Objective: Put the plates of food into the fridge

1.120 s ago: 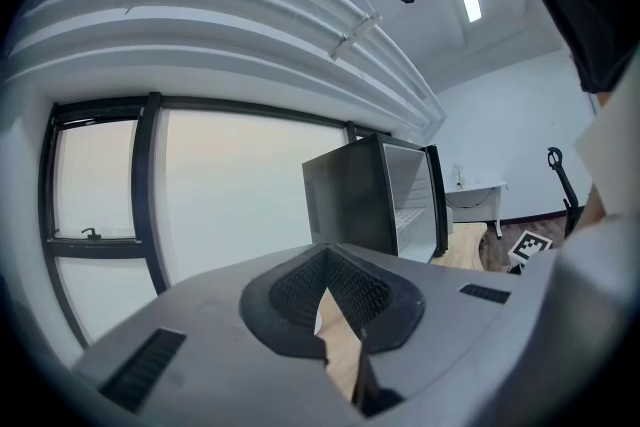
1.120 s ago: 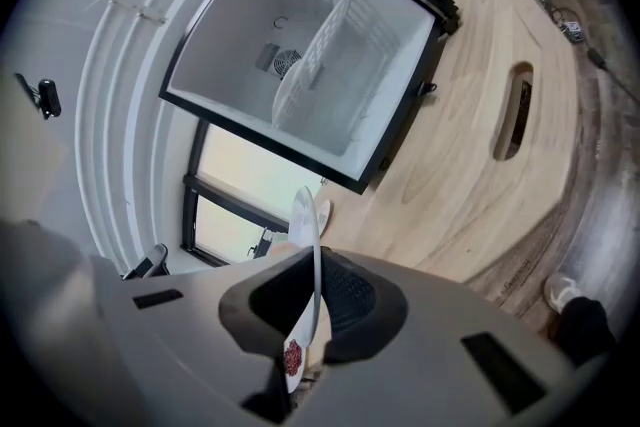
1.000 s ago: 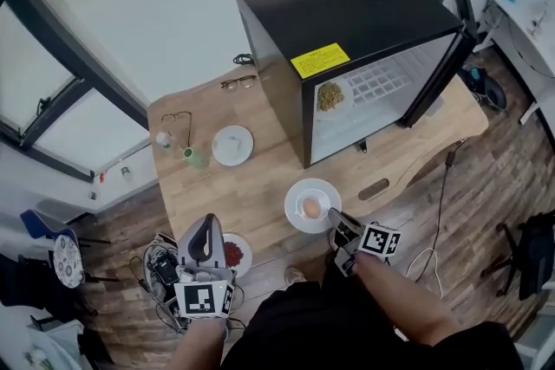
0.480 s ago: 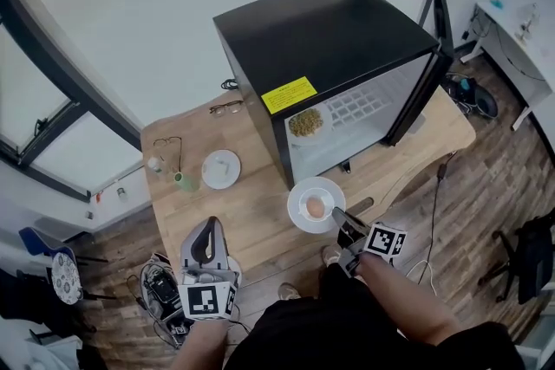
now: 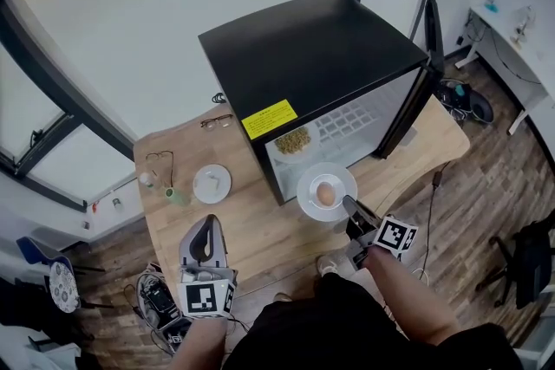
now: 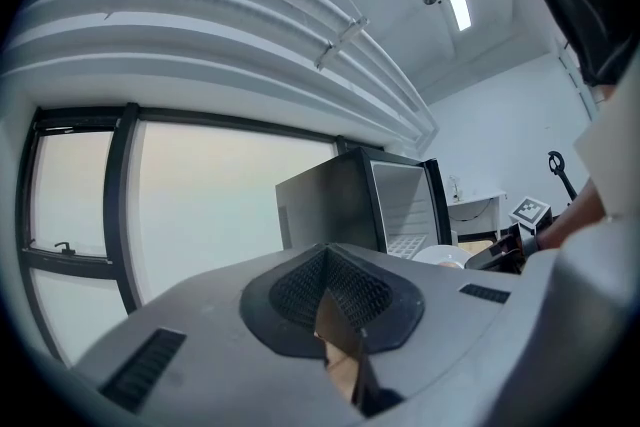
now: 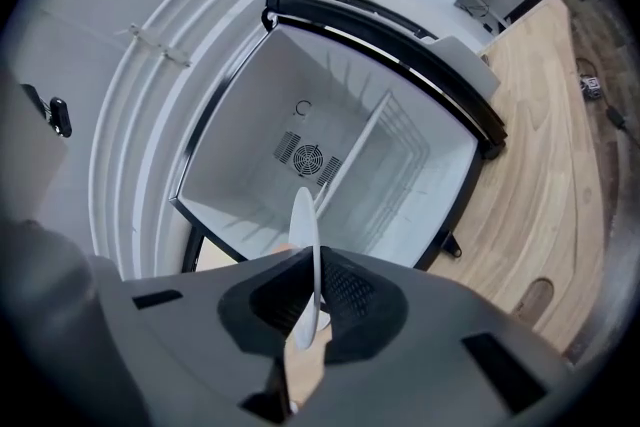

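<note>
The right gripper (image 5: 349, 208) has its jaws pinched narrow on the near rim of a white plate (image 5: 323, 176) bearing an egg (image 5: 326, 194). The plate is in the air ahead of the jaws, facing the open fridge (image 5: 303, 56). This looks like the carry-in step. Next, the plate probably needs a level push forward onto the shelf. The left gripper (image 5: 204, 238) has its jaws together, empty.

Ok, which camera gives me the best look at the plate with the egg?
The head view: the plate with the egg shows whole from above, held at its rim by the right gripper before the fridge. The right gripper view shows it only edge-on; the left gripper view catches a small sliver.
</note>
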The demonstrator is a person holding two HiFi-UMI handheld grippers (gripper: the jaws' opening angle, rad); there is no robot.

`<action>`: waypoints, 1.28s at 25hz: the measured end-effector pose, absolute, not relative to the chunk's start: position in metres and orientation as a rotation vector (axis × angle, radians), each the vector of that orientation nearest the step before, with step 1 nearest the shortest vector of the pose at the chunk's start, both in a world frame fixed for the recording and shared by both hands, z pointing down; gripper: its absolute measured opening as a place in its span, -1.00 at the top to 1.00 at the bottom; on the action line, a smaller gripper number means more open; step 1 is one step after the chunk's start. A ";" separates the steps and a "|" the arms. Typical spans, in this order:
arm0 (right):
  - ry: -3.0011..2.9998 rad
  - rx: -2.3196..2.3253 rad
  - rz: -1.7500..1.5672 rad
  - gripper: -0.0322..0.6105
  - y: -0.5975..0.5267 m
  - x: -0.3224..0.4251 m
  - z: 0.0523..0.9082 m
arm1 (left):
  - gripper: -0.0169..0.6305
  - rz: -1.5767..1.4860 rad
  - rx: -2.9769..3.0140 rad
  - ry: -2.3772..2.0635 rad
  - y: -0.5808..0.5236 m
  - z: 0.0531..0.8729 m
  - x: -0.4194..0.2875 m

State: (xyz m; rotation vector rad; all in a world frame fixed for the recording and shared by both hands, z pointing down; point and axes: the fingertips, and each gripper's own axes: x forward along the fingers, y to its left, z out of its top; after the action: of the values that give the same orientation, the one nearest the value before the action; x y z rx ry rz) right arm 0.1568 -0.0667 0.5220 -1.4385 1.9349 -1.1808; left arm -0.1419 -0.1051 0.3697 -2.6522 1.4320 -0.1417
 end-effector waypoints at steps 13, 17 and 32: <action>1.921 -1.379 -1.080 0.80 -0.113 0.208 0.484 | 0.94 -0.119 -2.618 1.438 -0.140 0.361 -0.101; 1.910 -1.413 -1.073 0.80 -0.124 0.228 0.482 | 0.94 -0.109 -2.608 1.457 -0.147 0.359 -0.093; 1.803 -1.589 -1.016 0.79 -0.183 0.294 0.474 | 0.94 -0.139 -2.532 1.512 -0.163 0.354 -0.075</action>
State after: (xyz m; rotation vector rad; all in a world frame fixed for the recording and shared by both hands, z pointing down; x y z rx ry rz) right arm 0.2939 -0.1826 0.4738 -1.5888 1.8029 -1.0160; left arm -0.0752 -0.1626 0.3539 -2.5318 1.5117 -0.1393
